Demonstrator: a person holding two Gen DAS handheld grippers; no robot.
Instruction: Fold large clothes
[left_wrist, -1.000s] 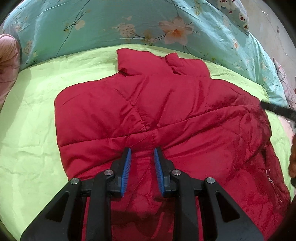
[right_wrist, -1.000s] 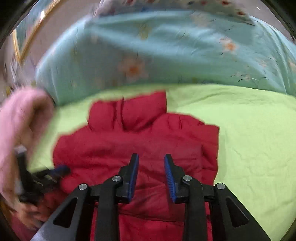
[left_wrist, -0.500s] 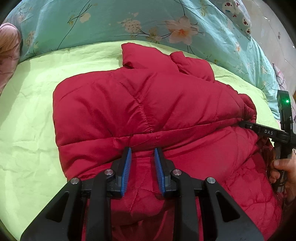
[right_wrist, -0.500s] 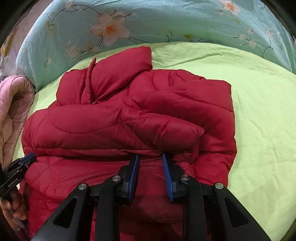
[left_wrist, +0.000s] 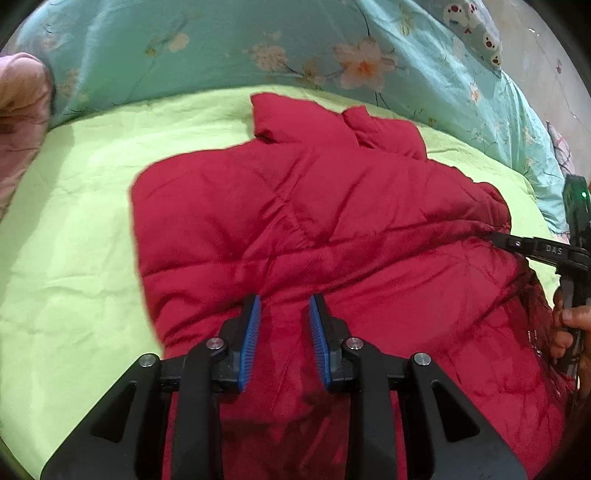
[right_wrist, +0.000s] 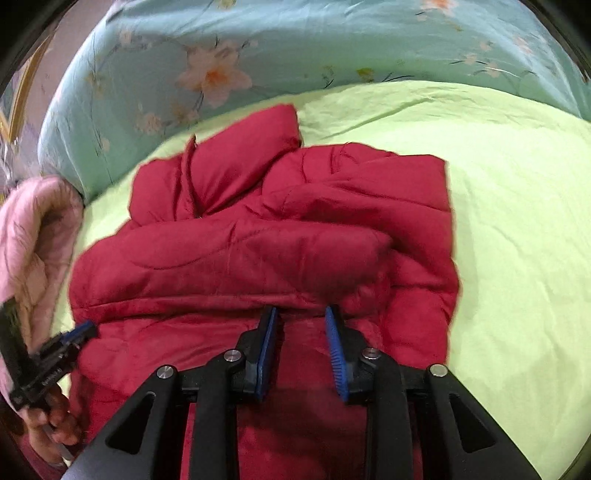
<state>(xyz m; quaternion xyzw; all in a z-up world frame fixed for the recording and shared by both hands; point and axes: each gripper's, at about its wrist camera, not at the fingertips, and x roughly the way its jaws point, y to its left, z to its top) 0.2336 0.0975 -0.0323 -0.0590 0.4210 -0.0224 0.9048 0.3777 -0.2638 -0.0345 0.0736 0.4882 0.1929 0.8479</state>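
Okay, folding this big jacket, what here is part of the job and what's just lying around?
Job: red puffer jacket, left gripper, right gripper, green sheet underneath.
Lying about: floral blue quilt, pink quilted garment.

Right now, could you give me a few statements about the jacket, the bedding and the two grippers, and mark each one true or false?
1. The red jacket lies on a lime-green sheet. True.
2. The left gripper is clamped shut on the jacket. False: its jaws stand apart above the fabric, with nothing pinched between them.
3. The right gripper is open. True.
4. A teal floral quilt lies beyond the jacket's collar end. True.
5. The jacket is spread flat with both sleeves stretched out to the sides. False: a padded part is folded across its body.
6. The pink padded fabric lies on top of the jacket. False: it sits off to the side.
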